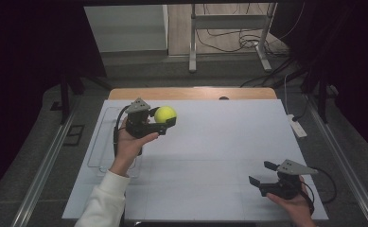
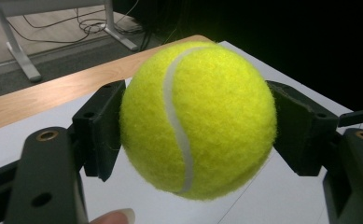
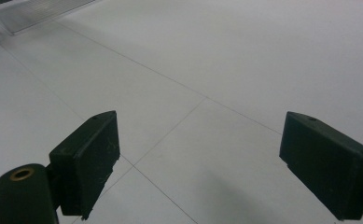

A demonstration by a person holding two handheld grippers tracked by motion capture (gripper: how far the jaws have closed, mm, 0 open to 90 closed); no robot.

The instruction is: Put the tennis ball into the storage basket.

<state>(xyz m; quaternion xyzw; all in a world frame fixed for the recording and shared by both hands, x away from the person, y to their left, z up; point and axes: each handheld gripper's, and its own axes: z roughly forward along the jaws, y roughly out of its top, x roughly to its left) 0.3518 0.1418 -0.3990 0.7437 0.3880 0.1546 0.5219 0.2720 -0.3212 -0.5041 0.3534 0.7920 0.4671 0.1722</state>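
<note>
A white sheet covers the tabletop (image 1: 210,156), with a strip of wood showing along its far edge. A clear plastic tray (image 1: 99,142) lies at the sheet's left side. Above the tray's right rim, the left hand-held gripper (image 1: 165,120) clamps a yellow tennis ball (image 1: 165,114) between its jaws. At the near right, the right hand-held gripper (image 1: 259,172) is spread wide, holding nothing.

No text, label, brand or number can be read anywhere.
</note>
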